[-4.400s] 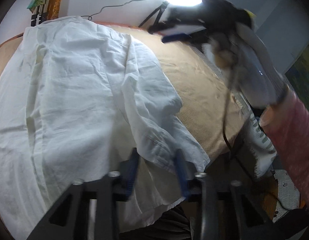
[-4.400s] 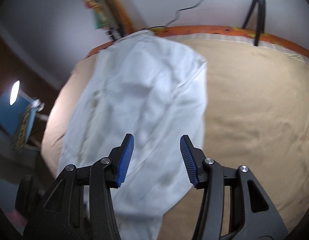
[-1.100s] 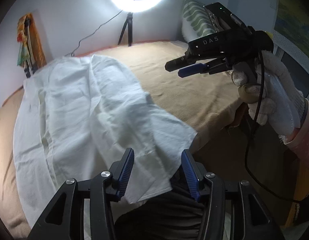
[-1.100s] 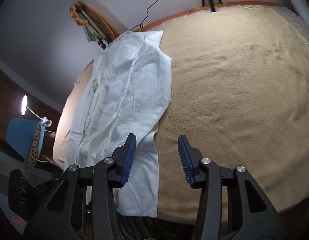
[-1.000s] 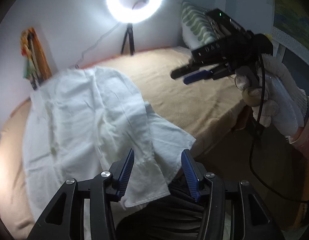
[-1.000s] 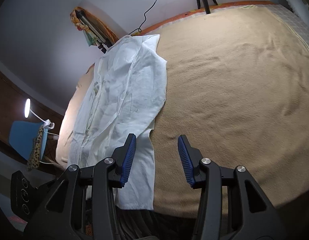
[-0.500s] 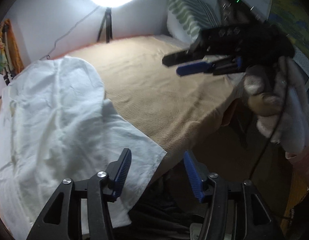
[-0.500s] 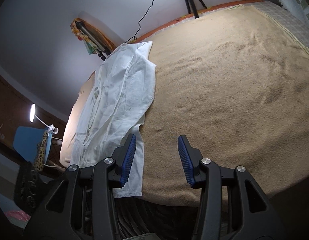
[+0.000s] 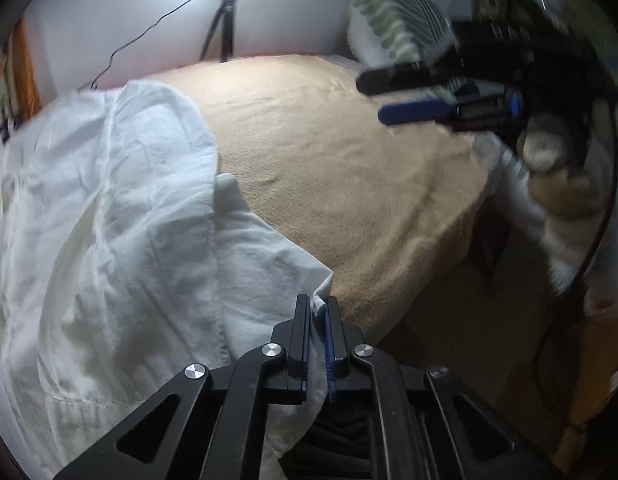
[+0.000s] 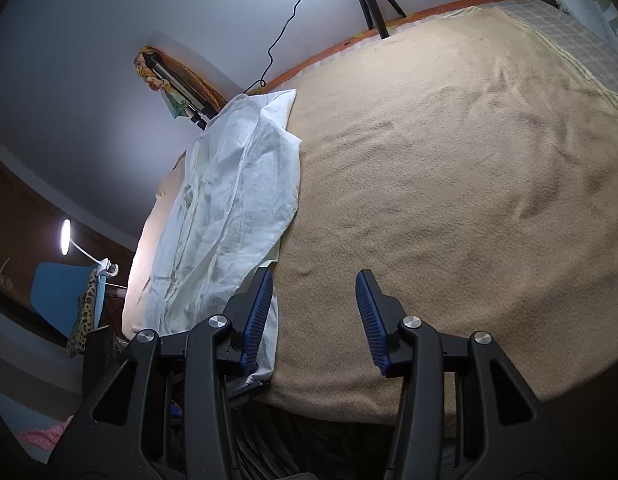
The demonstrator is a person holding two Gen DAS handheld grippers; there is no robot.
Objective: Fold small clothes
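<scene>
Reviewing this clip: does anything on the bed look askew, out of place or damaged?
Only the rumpled white cotton garment: it lies crooked on the tan blanket, its near corner over the bed's edge, pinched in the shut left gripper. No damage visible.

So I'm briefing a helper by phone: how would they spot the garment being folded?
Find the bed under the tan blanket. On its left side lies the white shirt, wrinkled, partly folded over itself, the only white cloth on the blanket; the left tool pinches its near corner.

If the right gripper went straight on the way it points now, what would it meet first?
Probably the bare tan blanket: the right gripper is open with nothing between its fingers, and the white shirt lies off to the left.
</scene>
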